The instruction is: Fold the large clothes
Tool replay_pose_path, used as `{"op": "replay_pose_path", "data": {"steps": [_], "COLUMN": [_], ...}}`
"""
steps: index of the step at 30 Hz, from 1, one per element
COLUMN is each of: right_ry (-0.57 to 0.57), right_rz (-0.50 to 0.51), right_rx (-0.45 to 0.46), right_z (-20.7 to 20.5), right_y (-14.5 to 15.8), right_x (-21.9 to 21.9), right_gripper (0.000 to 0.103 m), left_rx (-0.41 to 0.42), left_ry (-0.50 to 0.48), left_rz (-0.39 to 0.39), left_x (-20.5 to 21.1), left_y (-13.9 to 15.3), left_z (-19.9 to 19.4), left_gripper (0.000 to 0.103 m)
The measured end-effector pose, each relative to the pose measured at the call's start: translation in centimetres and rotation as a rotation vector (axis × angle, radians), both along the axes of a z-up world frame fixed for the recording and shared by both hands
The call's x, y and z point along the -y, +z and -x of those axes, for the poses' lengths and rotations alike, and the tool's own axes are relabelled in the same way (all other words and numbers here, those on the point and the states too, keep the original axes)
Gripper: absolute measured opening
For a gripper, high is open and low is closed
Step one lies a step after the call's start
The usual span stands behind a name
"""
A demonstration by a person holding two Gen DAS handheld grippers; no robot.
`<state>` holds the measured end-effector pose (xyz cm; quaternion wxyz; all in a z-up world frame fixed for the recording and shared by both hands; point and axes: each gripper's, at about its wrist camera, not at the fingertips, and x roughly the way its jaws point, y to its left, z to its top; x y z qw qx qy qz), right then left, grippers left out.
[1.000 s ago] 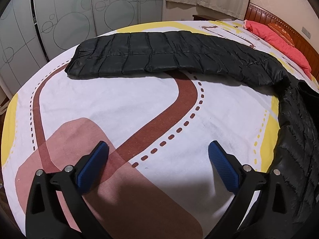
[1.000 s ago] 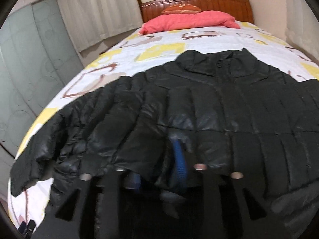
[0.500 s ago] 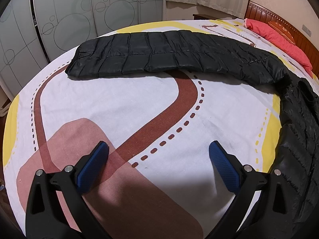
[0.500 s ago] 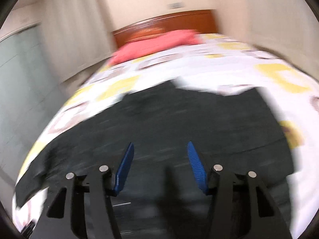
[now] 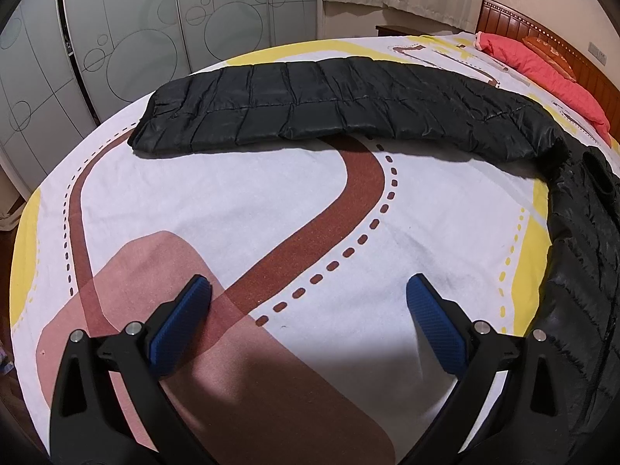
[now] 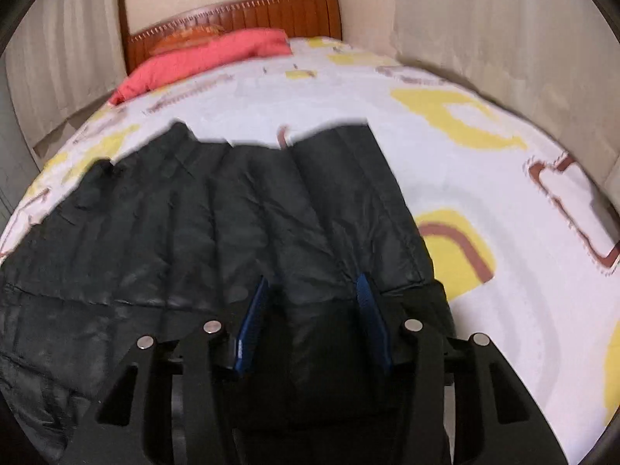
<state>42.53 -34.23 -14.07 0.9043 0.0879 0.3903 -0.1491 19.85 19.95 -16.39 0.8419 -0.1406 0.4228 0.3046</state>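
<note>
A black quilted puffer jacket (image 6: 186,217) lies spread on the bed. In the left wrist view one long sleeve (image 5: 310,108) stretches across the far side, and the body (image 5: 581,279) runs down the right edge. My right gripper (image 6: 310,302) is low over the jacket's near right corner. Its jaws are closing with a raised fold of the fabric between the blue pads (image 6: 252,310), which do not clamp it. My left gripper (image 5: 306,317) hangs wide open and empty over bare bedsheet, left of the jacket body.
The bedsheet (image 5: 232,201) is white with brown road lines and yellow patches. A red pillow (image 6: 205,58) lies by the wooden headboard (image 6: 240,11). Frosted wardrobe doors (image 5: 135,38) stand beyond the bed's far edge. Curtains (image 6: 484,19) hang along the right side.
My right gripper let go of the jacket's hem, swung right across the garment with jaws apart, and now stands over its right corner, jaws narrower. The left gripper has not moved.
</note>
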Motion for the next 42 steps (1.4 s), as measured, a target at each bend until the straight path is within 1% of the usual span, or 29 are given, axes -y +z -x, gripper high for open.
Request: {"op": "replay_pose_path", "data": {"steps": [1,2,3,4,5,6,9,11,13,16,19,21,23,25,26,28,31,32,35,37,39,42], "right_ry": [0.018,0.035,0.048,0.057,0.067,0.067,0.071,0.059,0.055,0.04,0.048,0.052,0.05,0.051,0.051,0.05,0.049,0.048,0.049,0.05,0.05,0.05], "right_rz": [-0.02,-0.045,-0.067,-0.044,0.019,0.046,-0.036,-0.06,-0.056,-0.059,-0.017,0.001,0.004,0.007,0.004,0.005,0.012,0.013,0.01,0.009,0.01,0.012], "right_rx": [0.009,-0.007,-0.039,-0.062,-0.068,-0.084,-0.035,-0.014,-0.012,-0.031,-0.047,-0.031,-0.029,-0.029,-0.027,-0.02,-0.016,-0.015,-0.009,-0.005,-0.002,0.0], "right_z": [-0.1,-0.2,-0.5,-0.9,-1.1,-1.5,-2.1,-3.5,-5.0,-6.8,-6.3,-6.0,-5.9,-6.0,-6.0,-6.0,-5.8,-5.8,-5.6,-5.6,-5.6,-5.6], "right_y": [0.0,-0.6,-1.7,-2.6,-2.7,-2.2,-0.5,0.2,0.3,-0.7,-2.2,-2.9,-3.0,-2.9,-2.8,-2.8,-2.8,-2.8,-2.9,-2.9,-2.9,-2.9], "right_x": [-0.7,-0.8,-0.9,-1.2,-2.1,-2.6,-2.5,-2.5,-2.5,-2.7,-2.9,-3.0,-3.0,-2.9,-2.9,-2.9,-3.1,-3.1,-3.0,-2.9,-2.9,-2.9], "right_gripper": [0.049,0.049,0.053,0.054,0.055,0.055,0.055,0.055,0.055,0.055,0.061,0.062,0.062,0.063,0.063,0.063,0.063,0.063,0.064,0.064,0.064,0.065], "left_rx": [0.0,-0.003,-0.004,-0.004,-0.003,-0.002,-0.001,-0.004,-0.005,-0.005,-0.005,-0.007,-0.006,0.004,0.029,0.107,0.165,0.193,0.258,0.318,0.377,0.449], "left_ry": [0.0,0.0,0.0,0.0,0.001,0.0,0.001,0.001,0.001,0.001,0.001,0.001,0.0,-0.001,0.002,0.024,0.064,0.082,0.143,0.196,0.249,0.303], "left_rz": [-0.002,-0.005,-0.007,-0.007,-0.007,-0.006,-0.005,-0.009,-0.009,-0.009,-0.009,-0.008,-0.002,0.023,0.049,0.111,0.199,0.217,0.236,0.242,0.264,0.283], "left_x": [0.1,0.1,0.1,0.1,0.1,0.2,0.3,0.3,0.3,0.3,0.2,0.2,0.2,-0.2,-0.5,-1.7,-3.9,-4.7,-7.3,-9.5,-11.4,-13.2], "left_y": [0.0,0.0,0.0,0.0,0.0,-0.1,-0.1,-0.2,-0.2,-0.2,-0.2,-0.2,-0.1,0.2,0.5,1.0,1.0,1.1,1.2,1.0,0.8,0.8], "left_z": [0.0,0.0,0.0,0.0,0.0,0.0,0.0,0.0,0.0,0.0,0.0,0.0,0.0,0.1,0.3,1.0,0.8,0.7,-0.3,-0.9,-1.4,-1.8], "left_gripper": [0.101,0.101,0.101,0.101,0.101,0.101,0.101,0.101,0.101,0.101,0.101,0.101,0.101,0.101,0.101,0.101,0.101,0.101,0.101,0.101,0.101,0.101]}}
